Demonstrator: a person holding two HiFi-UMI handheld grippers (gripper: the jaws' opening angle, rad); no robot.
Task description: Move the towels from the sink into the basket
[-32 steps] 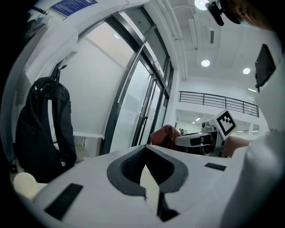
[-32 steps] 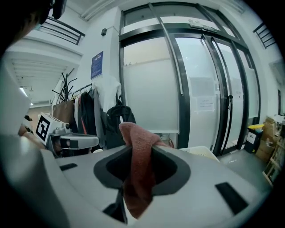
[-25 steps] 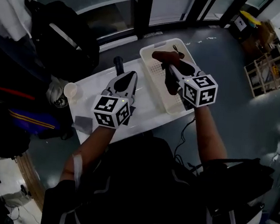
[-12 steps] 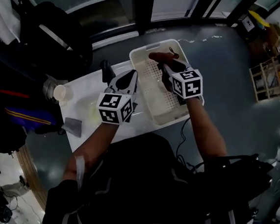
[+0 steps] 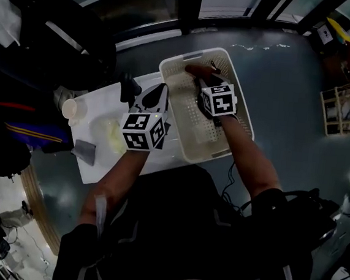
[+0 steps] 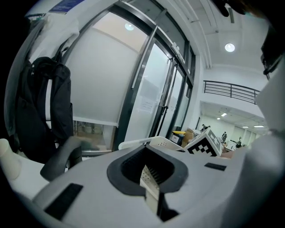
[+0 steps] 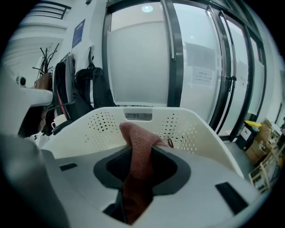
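We wear a black top (image 5: 172, 228) with thin pale seams across the shoulders and sleeves that end above the elbows. Our left gripper (image 5: 161, 89) and right gripper (image 5: 204, 80) have pale grey shells with dark grey collars round the jaws. Each carries a white cube with black square markers (image 5: 142, 131). A thin dark cable (image 5: 229, 175) trails beside the right forearm.

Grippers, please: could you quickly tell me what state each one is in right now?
Left gripper: shut, nothing between its jaws.
Right gripper: shut on the reddish towel, over the basket.
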